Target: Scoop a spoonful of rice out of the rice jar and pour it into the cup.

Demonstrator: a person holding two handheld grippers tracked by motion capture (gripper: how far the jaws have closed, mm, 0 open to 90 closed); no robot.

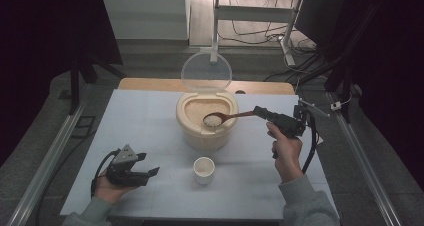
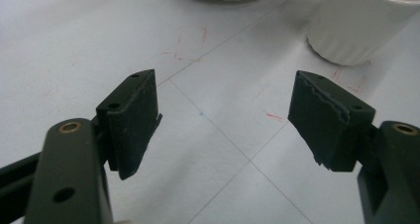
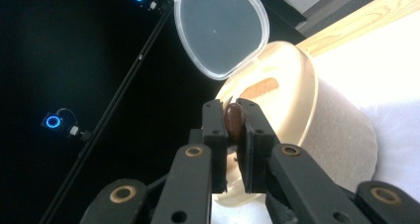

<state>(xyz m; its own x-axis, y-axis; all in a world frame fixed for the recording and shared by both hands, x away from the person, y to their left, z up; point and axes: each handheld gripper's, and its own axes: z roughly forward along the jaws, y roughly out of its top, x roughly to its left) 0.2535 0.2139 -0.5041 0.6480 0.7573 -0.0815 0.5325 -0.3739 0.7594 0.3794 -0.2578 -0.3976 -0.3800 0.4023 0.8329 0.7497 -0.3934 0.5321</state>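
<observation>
The right gripper [image 1: 261,111] is clamping its fingers [image 3: 216,130] on the handle of a wooden spoon [image 1: 220,118]. The spoon is carrying rice above the open rice container [image 1: 206,120]. The left gripper [image 1: 150,172] is resting on the tabletop [image 1: 145,121], fingers [image 2: 133,117] apart and empty, near a white cup [image 1: 204,169].

desk [image 1: 150,131]: pale top sheet with thin grid lines and a few small red marks, wooden strip showing along the far edge
rails [image 1: 50,158]: metal, one running along each side of the desk
cables [image 1: 250,36]: loose on the floor past the far edge
tracker lights [image 3: 52,121]: two blue rings glowing on dark stands
</observation>
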